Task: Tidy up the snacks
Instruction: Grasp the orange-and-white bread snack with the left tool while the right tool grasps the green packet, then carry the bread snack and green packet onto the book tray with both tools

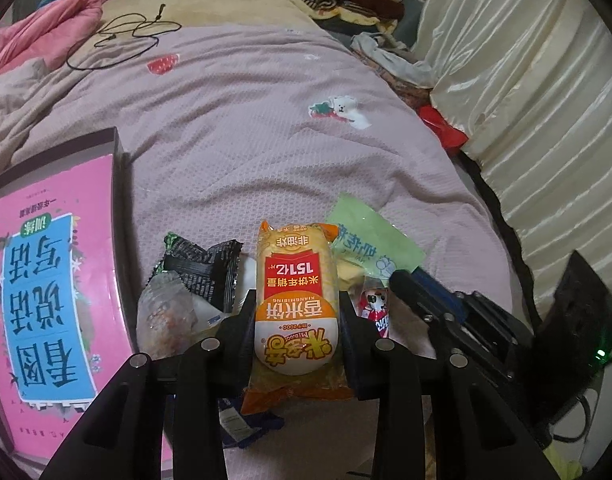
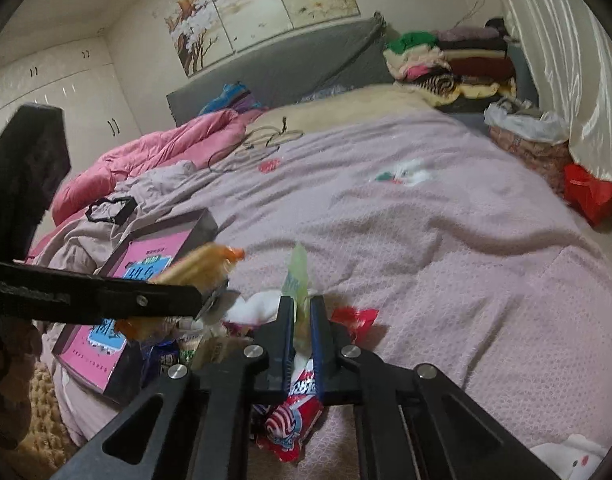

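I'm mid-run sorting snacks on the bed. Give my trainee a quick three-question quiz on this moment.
1. True or false: the left claw grips the orange rice cracker pack.
2. Which lies left of the snack pile in the left wrist view: A) pink book B) red bag C) black cable?
3. Fill in: the right claw pinches a pale ____ packet.

Key: 1 true; 2 A; 3 green.

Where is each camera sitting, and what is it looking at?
Left wrist: sits on the left tongs, looking across the bed at the rice cracker pack they grip; the right tongs show too.
Right wrist: sits on the right tongs, gripping a green packet; the left tongs cross its left side.
Both show: pink book, bed, cracker pack.
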The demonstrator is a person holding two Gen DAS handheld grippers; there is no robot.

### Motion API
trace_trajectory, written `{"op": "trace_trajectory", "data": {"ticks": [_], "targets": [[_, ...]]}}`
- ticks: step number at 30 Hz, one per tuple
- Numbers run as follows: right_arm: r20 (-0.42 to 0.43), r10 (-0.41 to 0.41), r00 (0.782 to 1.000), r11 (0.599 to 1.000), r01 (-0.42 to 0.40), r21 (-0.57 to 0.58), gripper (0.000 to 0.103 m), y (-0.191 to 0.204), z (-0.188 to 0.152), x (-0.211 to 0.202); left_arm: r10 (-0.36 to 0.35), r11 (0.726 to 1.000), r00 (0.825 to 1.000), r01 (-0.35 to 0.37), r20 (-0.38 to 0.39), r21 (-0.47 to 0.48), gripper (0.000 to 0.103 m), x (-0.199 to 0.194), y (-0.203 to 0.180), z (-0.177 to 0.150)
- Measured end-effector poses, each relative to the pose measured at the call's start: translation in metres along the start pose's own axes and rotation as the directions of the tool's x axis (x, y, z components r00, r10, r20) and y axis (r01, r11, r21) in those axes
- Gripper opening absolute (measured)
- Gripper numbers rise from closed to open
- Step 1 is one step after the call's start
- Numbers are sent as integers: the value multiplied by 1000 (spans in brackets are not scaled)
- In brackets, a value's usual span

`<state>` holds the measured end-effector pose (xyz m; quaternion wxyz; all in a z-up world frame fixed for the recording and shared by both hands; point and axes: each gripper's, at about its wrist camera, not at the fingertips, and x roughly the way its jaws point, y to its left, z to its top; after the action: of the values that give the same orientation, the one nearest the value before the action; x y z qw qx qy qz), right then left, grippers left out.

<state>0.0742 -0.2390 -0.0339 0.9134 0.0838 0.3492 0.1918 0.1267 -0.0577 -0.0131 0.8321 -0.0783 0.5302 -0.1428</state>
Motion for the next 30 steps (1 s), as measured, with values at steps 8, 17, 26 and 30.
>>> {"op": "trace_trajectory", "data": {"ticks": [8, 17, 26, 30], "targets": [[-62, -30, 998, 999, 28, -38, 29, 6, -2, 19, -3, 1000, 1000, 3, 14, 5, 37, -10, 1, -3], [-133, -93, 987, 983, 69, -171, 30, 26, -4, 51, -13, 1000, 999, 12, 47, 20, 37, -28, 3, -5], [-160, -91, 983, 980, 60, -189, 32, 28, 1, 73, -11, 1000, 996, 9, 90, 19, 37, -51, 10, -8], [-137, -95, 986, 977, 66, -203, 32, 32, 3, 70, 7, 1000, 994, -9, 111, 19, 37, -59, 14, -11]]}}
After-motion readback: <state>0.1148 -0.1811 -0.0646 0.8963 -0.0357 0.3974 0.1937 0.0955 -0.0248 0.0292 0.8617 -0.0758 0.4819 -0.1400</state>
